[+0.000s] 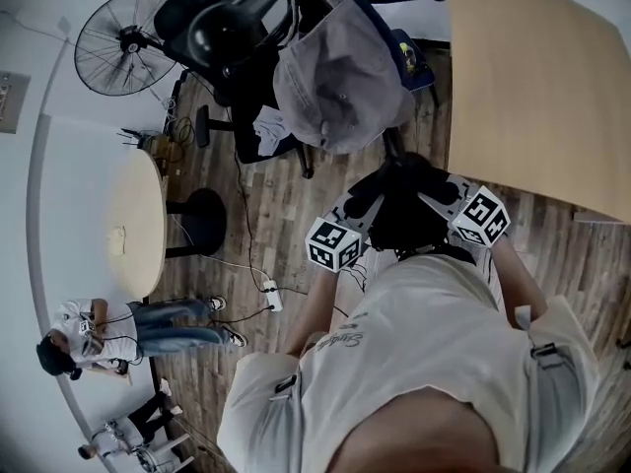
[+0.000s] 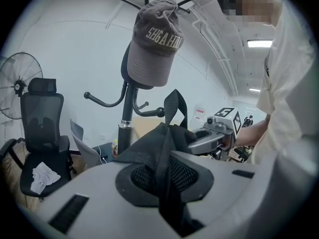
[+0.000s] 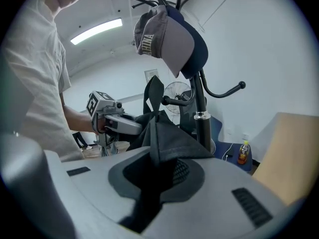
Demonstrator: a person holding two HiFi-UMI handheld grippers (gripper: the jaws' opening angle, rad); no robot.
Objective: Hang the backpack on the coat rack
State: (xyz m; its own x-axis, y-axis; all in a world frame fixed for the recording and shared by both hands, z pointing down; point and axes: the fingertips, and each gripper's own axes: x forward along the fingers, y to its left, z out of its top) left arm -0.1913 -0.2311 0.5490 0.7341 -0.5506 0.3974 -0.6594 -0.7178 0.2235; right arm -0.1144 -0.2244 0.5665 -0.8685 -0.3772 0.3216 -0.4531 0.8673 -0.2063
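Fingers of the left gripper (image 2: 167, 180) and the right gripper (image 3: 152, 176) are clamped on folds of the black backpack (image 1: 404, 215), which is held in the air between them, just in front of the coat rack (image 2: 127, 113) and below the grey cap (image 2: 152, 44) on its hooks. The backpack's carry loop (image 2: 175, 106) stands upright, pointing towards the hooks; the body hangs below, so the long axis looks near vertical, its lower end hidden. Room: wood-plank floor (image 1: 266, 205), round pale table (image 1: 133, 225), standing fan (image 1: 123, 42), black office chair (image 2: 42, 128), white walls.
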